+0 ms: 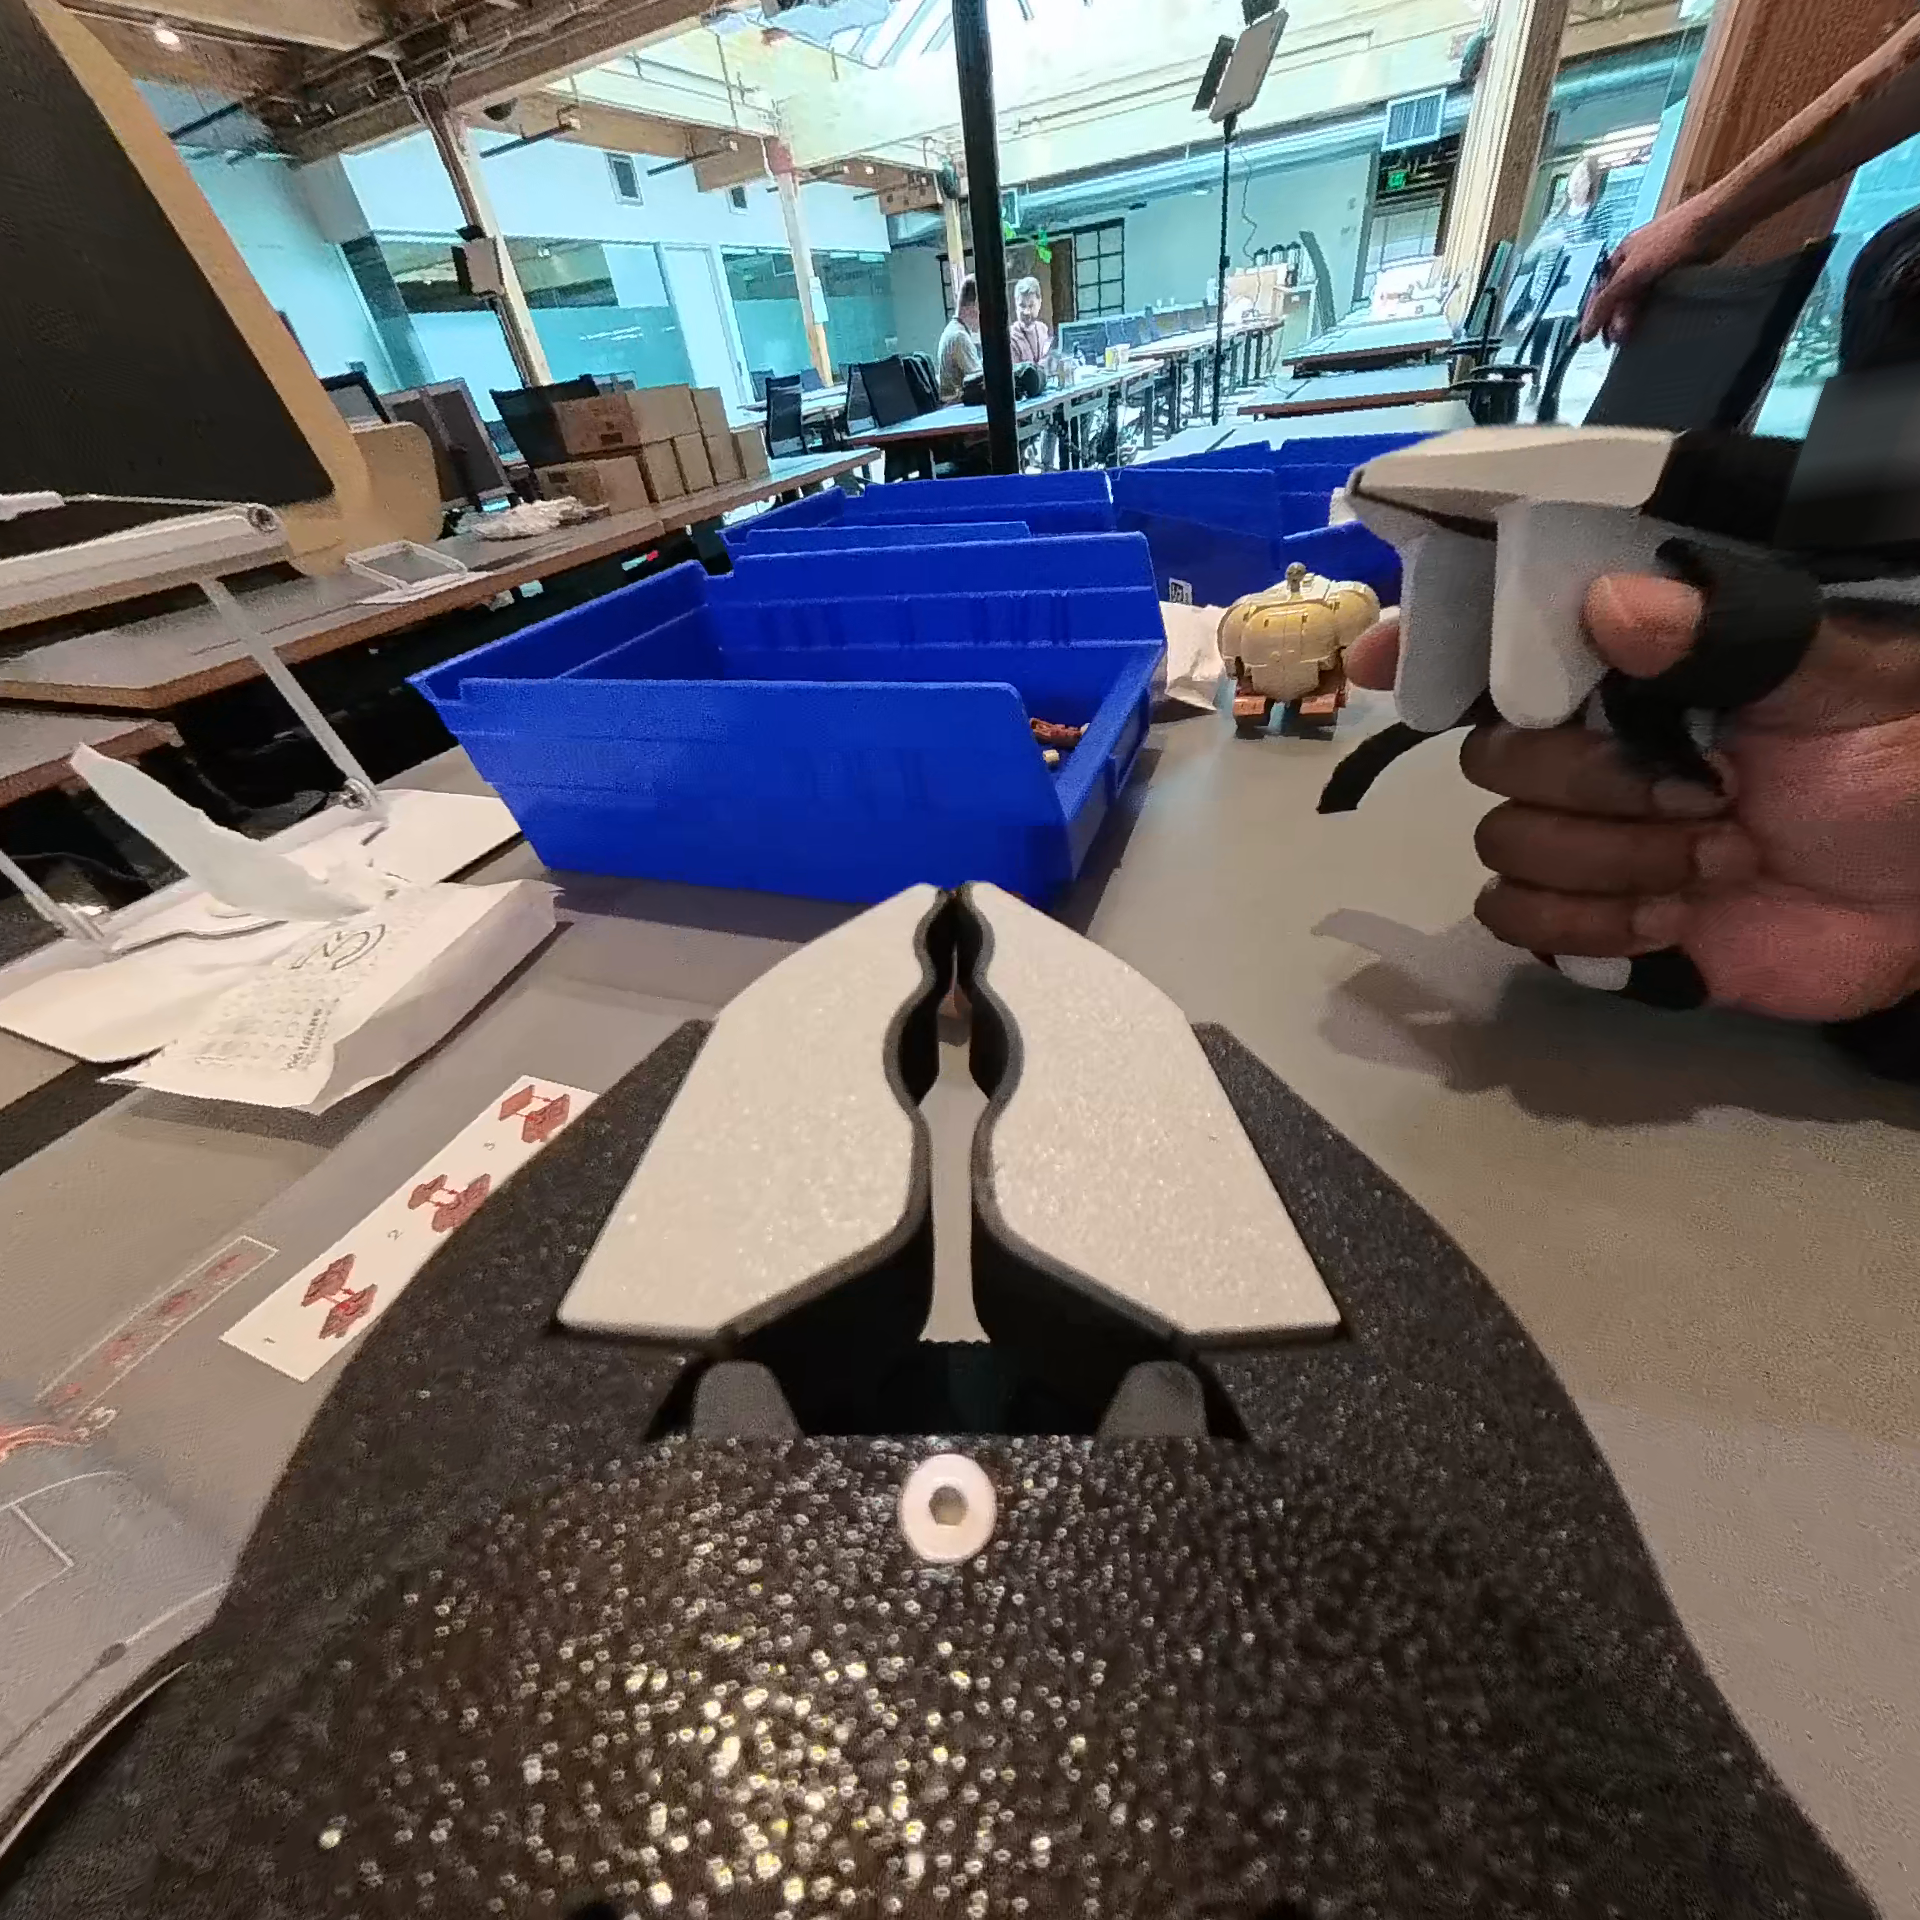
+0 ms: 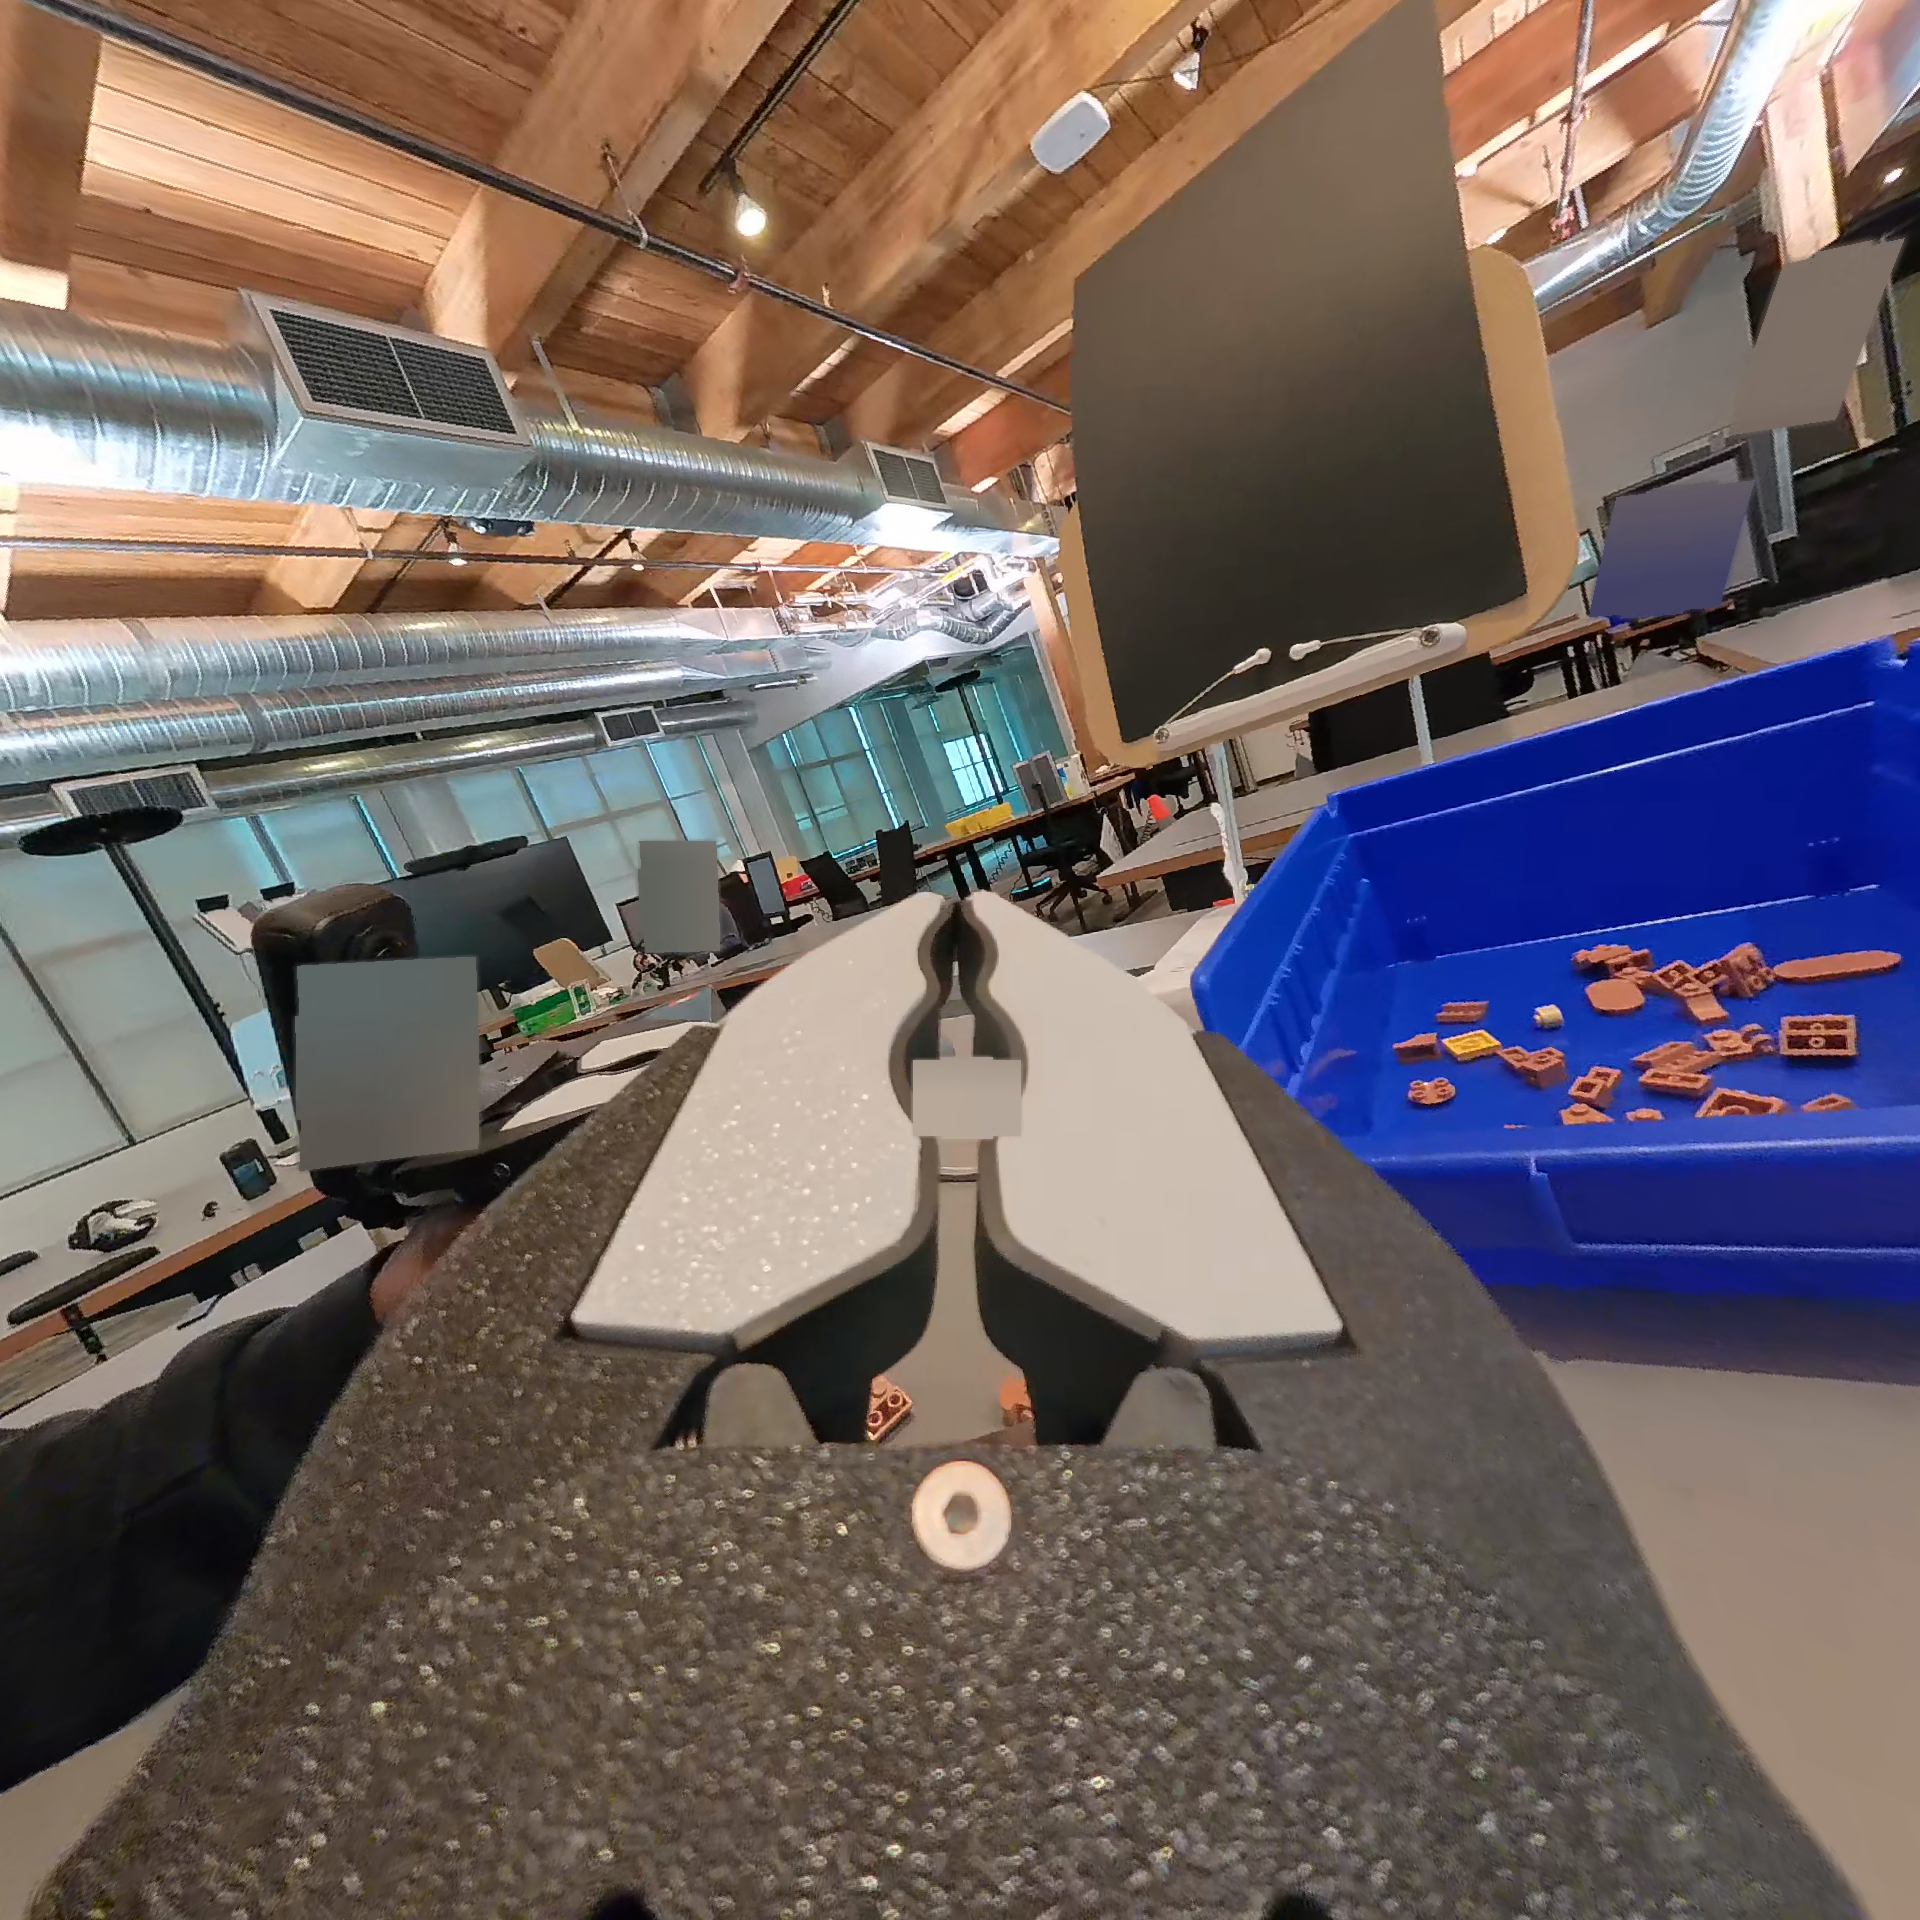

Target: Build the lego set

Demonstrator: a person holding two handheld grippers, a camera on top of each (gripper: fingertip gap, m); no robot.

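Left gripper (image 1: pixel 954 914) fingers closed, tips meeting, pointing at the blue bin (image 1: pixel 790 769) at frame centre. Right gripper (image 2: pixel 956 925) fingers closed, tilted upward, brick-filled blue bin (image 2: pixel 1455 1153) at its right.

Grey table (image 1: pixel 1351 1195) bears blue bin (image 1: pixel 790 769), papers (image 1: pixel 270 987).

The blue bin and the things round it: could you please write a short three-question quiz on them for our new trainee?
1. True or false: the nearest blue bin holds small brown bricks.
2. Which stands beside the bin on the grey table? A: a tan brick figure; B: a red mug; C: a green bottle.
3. Fill in: the left gripper's fingertips are ____ (apart or together).

Key: 1 true; 2 A; 3 together.
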